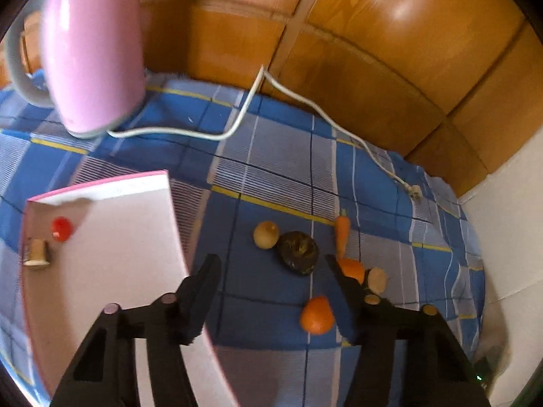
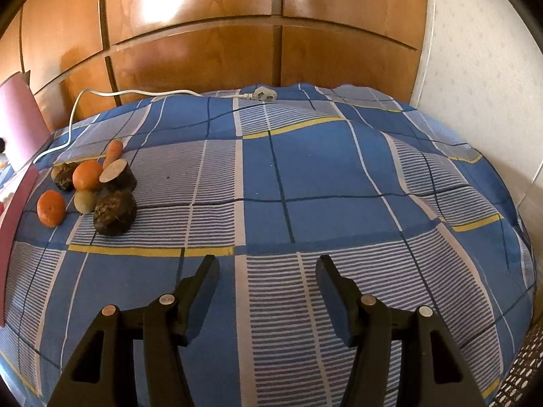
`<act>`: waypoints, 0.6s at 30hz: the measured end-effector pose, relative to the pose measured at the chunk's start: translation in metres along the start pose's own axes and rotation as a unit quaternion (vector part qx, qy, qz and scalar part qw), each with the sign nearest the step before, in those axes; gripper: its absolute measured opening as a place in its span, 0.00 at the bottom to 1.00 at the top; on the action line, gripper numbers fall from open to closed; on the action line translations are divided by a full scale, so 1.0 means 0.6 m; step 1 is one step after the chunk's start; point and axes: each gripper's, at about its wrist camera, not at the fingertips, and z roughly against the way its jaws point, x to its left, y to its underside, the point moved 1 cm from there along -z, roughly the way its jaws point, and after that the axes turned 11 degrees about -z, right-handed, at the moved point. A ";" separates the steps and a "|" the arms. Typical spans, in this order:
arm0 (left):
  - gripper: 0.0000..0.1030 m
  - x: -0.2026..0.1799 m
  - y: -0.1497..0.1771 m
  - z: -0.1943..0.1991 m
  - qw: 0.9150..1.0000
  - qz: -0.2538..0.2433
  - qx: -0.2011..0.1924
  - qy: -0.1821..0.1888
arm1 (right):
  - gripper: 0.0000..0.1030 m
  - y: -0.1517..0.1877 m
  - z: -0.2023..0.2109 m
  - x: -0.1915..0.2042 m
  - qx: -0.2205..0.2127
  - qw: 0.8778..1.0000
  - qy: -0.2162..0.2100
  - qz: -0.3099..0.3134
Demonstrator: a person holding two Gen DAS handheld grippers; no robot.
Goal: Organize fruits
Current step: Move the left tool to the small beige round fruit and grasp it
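In the left wrist view, my left gripper is open and empty above the blue checked cloth. Between and past its fingers lie an orange, a dark brown fruit, a tan round fruit, a carrot and a second orange. A pink-edged white tray at left holds a red fruit and a small beige cylinder. In the right wrist view, my right gripper is open and empty. The fruit pile lies far left: an orange, a dark fruit, a carrot.
A pink kettle stands at the back left, and its white cord runs across the cloth to a plug. Wooden cabinet doors stand behind the table. A white wall is at right. The tray's edge shows at far left.
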 end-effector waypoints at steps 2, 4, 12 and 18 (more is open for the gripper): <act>0.48 0.001 -0.012 -0.027 1.000 0.004 0.017 -0.003 | 0.58 0.001 -0.001 0.001 0.001 1.000 0.000 0.001; 0.46 0.009 -0.021 -0.052 0.999 0.027 0.033 0.006 | 0.58 0.001 -0.003 0.002 0.001 1.000 -0.002 0.002; 0.45 0.014 -0.047 -0.120 0.996 0.052 0.067 -0.013 | 0.58 -0.002 -0.002 -0.001 0.004 1.000 -0.007 0.001; 0.34 -0.003 -0.041 -0.153 0.996 0.036 0.078 -0.028 | 0.58 0.000 -0.004 0.002 0.008 1.000 -0.009 0.003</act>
